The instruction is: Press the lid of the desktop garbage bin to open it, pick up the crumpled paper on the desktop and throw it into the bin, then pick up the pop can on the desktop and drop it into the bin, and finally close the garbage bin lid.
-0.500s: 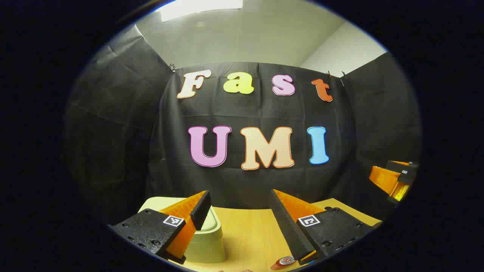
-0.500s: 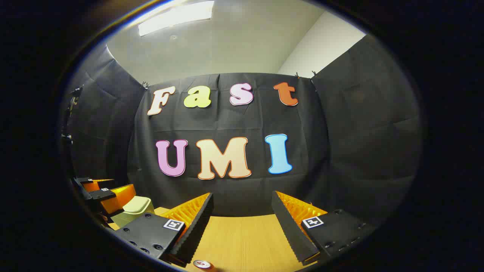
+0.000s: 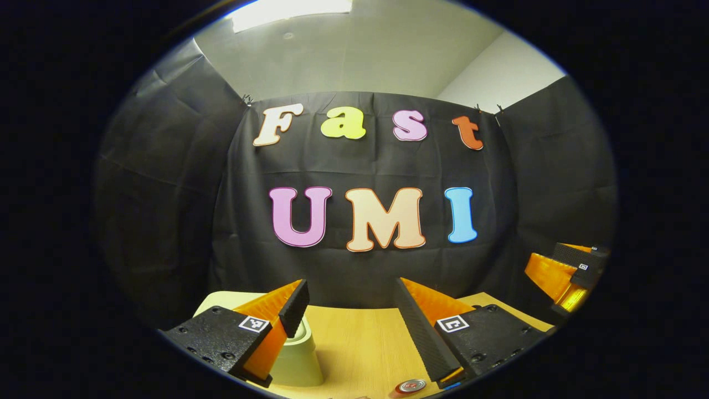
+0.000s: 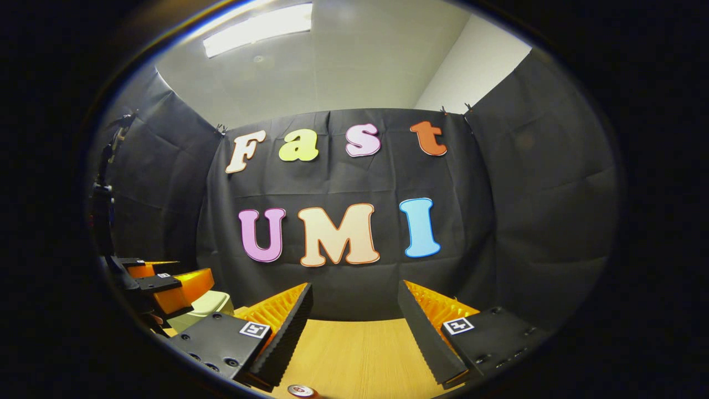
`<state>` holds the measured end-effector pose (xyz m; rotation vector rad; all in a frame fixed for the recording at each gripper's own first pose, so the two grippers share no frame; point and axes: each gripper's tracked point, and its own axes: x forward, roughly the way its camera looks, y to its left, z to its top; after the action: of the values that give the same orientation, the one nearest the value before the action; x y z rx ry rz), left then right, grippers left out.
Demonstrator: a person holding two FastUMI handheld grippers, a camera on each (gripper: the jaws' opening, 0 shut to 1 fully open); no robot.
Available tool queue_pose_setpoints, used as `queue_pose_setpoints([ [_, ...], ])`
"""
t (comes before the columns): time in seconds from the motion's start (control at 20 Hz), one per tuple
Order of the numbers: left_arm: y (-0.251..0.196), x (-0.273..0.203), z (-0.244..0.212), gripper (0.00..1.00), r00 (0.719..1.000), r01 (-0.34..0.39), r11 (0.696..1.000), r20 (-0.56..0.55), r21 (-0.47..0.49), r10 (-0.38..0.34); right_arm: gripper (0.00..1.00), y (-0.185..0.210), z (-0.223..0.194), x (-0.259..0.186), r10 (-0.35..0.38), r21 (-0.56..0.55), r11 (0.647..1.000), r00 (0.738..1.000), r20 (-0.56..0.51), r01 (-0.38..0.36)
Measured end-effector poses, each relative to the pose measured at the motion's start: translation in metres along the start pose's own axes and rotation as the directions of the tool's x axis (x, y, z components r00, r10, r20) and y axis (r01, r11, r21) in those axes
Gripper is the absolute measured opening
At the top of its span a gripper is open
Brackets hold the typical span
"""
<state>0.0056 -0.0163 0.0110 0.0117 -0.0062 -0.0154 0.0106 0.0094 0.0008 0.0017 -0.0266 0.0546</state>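
The pale green bin [image 3: 296, 357] stands on the wooden table [image 3: 360, 343] at the lower left of the left gripper view, partly behind one finger. My left gripper [image 3: 352, 288] hovers open above the table with nothing between its fingers. The top of the red pop can [image 3: 411, 385] peeks in at the bottom edge. In the right gripper view my right gripper [image 4: 354, 289] is open and holds nothing, with the can top [image 4: 302, 391] just below it. Farther left there stand the bin [image 4: 207, 303] and the left gripper [image 4: 166, 285].
Black cloth walls close the booth behind and on both sides of the table [image 4: 360, 349]. The right gripper [image 3: 568, 271] shows at the far right of the left gripper view, held above the table's right end.
Both views have shifted slightly. The bin and can sit a bit lower and further left in the left gripper view; the right gripper view has swung a little left and up. Both grippers stay open.
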Motion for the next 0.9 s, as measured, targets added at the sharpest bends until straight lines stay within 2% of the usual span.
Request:
queue_pose_setpoints([
  [0.05,0.001,0.001,0.0,0.94,1.0,-0.004,1.0,0.001,0.001,0.004,0.97,0.001,-0.001,0.001,0.003,-0.004,1.0,1.0,-0.002,-0.003],
  [0.35,0.014,0.004,0.0,0.94,0.999,-0.038,0.999,0.008,0.012,0.038,0.97,0.007,-0.008,0.007,0.021,-0.015,1.0,1.0,-0.018,-0.022],
  [0.45,0.018,0.003,0.002,0.89,0.999,-0.049,0.999,0.017,0.022,0.049,0.97,0.01,-0.009,0.008,0.026,-0.013,1.0,0.999,-0.021,-0.026],
  [0.5,0.019,0.003,0.002,0.81,0.999,-0.051,0.998,0.02,0.027,0.051,0.97,0.011,-0.009,0.009,0.029,-0.013,0.999,0.999,-0.022,-0.03],
  [0.65,0.023,0.005,0.002,0.75,0.999,-0.052,0.998,0.019,0.035,0.051,0.97,0.015,-0.01,0.01,0.035,-0.019,0.999,0.999,-0.024,-0.035],
  [0.75,0.025,0.005,-0.002,0.64,0.999,-0.046,0.999,0.004,0.03,0.046,0.97,0.017,-0.012,0.009,0.038,-0.021,0.999,0.999,-0.026,-0.039],
  [0.85,0.025,0.005,-0.009,0.5,0.999,-0.03,0.999,-0.016,0.021,0.031,0.97,0.019,-0.014,0.009,0.04,-0.023,0.999,0.999,-0.031,-0.041],
  [0.9,0.031,0.006,-0.012,0.36,0.999,-0.044,0.999,-0.023,0.019,0.045,0.97,0.02,-0.014,0.009,0.041,-0.022,0.999,0.999,-0.034,-0.042],
])
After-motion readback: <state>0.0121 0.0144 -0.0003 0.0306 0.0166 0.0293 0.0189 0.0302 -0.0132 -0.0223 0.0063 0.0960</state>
